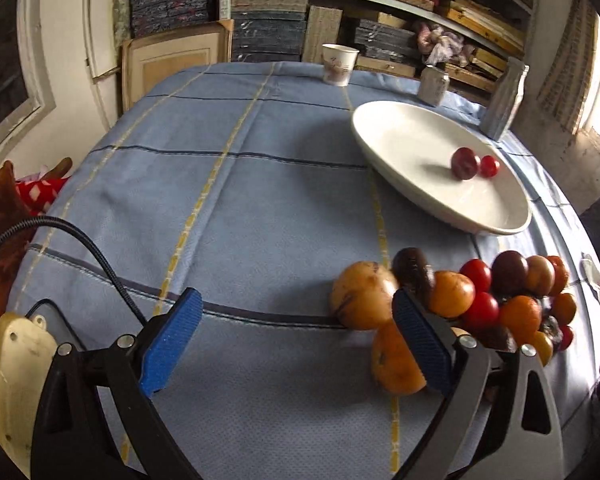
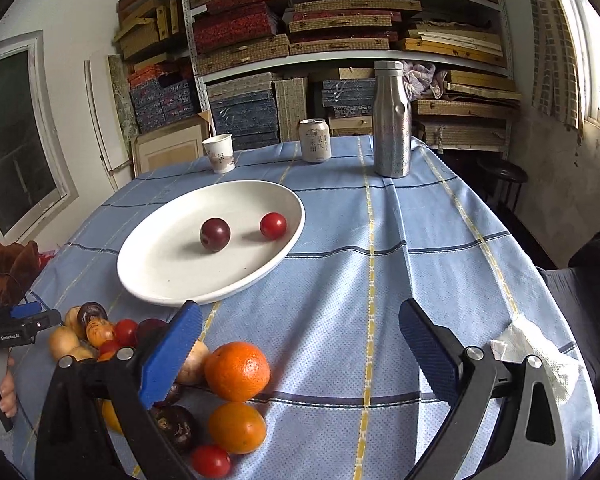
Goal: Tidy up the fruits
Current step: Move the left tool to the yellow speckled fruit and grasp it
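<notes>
1. Nearest, the left gripper point(image 1: 296, 340) is seen spread wide with nothing between its pads, over bare tablecloth point(image 1: 240, 208); the fruit pile point(image 1: 460, 304) lies just to its right.
2. Likewise, the right gripper point(image 2: 300, 354) is held wide and empty, with the pile point(image 2: 220, 376) by its left finger and clear cloth to the right.
3. Farther off, a white plate point(image 2: 160, 268) is found holding a plum point(image 2: 215, 234) and a small red fruit point(image 2: 273, 225), apart.
4. Along the far edge, a paper cup point(image 2: 219, 153), can point(image 2: 315, 140) and steel bottle point(image 2: 392, 120) are lined up.

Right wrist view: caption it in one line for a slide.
Open right gripper above blue checked tablecloth; white oval plate holds dark plum and red tomato.
</notes>
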### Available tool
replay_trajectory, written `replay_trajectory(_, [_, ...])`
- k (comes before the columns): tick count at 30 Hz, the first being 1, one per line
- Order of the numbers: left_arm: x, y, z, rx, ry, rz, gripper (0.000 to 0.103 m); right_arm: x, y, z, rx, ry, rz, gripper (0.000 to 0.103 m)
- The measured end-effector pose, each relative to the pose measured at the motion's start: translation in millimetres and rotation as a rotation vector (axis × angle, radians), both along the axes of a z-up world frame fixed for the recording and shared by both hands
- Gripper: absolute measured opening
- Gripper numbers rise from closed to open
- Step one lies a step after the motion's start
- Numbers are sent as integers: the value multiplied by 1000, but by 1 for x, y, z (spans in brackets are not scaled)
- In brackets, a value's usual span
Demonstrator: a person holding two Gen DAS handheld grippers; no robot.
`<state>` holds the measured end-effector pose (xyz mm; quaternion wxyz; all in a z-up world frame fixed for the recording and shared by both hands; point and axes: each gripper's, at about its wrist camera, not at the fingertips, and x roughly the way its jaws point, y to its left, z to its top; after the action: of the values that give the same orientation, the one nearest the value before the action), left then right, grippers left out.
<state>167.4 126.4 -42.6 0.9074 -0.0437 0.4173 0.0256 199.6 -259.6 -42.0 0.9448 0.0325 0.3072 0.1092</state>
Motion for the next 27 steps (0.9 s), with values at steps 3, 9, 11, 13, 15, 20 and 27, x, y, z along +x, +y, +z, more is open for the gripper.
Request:
replay_trajectory(3, [5, -9, -3, 30, 11, -23, 94, 3, 1, -1, 1, 9, 4, 100])
replay_trajectory(9, [20, -6, -7, -8, 45, -44, 95, 3, 3, -1, 3, 11, 12, 100])
replay_trajectory(11, [23, -7, -8, -19, 51, -53, 95, 4, 4, -1, 3, 14, 15, 100])
replay_trajectory(13, [27, -10, -9, -4, 57, -60, 95, 5, 3, -1, 3, 14, 15, 100])
replay_trajectory(15, [30, -11, -11, 7, 65, -61, 97, 5, 3, -1, 5, 14, 14, 100])
replay_trajectory(20, [34, 4, -13, -30, 90, -31, 99, 5, 1, -2, 8, 15, 12, 100])
replay_trajectory(27, [15, 46, 1, -53, 9, 153, 98, 5, -1, -2, 16, 11, 14, 100])
